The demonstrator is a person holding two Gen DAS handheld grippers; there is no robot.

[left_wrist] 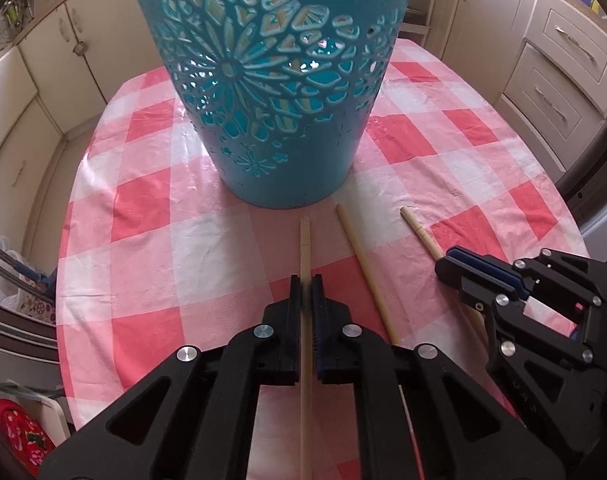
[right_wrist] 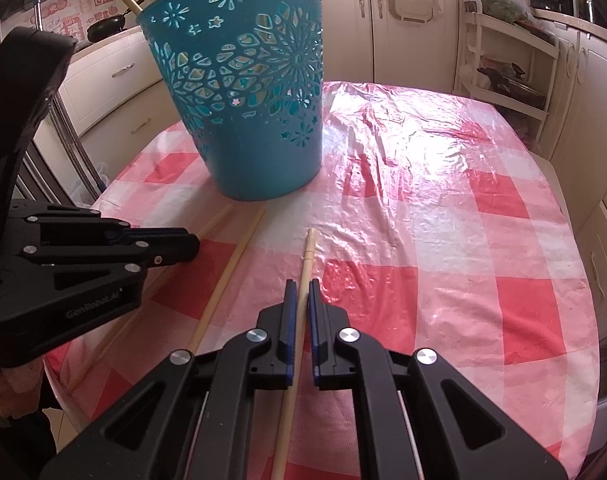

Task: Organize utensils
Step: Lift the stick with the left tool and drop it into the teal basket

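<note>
Two grippers are each clamped on a wooden stick: the left gripper (left_wrist: 305, 284) on the left stick (left_wrist: 306, 240), the right gripper (right_wrist: 302, 288) on the right stick (right_wrist: 308, 248). A third stick (left_wrist: 363, 264) is left lying between them on the bench (left_wrist: 183, 240), just before the teal basket (left_wrist: 271, 80). One stick (right_wrist: 129, 2) is already inside the basket; three seemingly remain.

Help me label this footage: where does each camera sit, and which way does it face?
Left wrist: rides the left gripper, facing down-forward at the basket; jaws shut on a chopstick; right gripper alongside.
Right wrist: rides the right gripper, facing the table; jaws shut on another chopstick.
Shared: basket, table, free middle chopstick.
</note>
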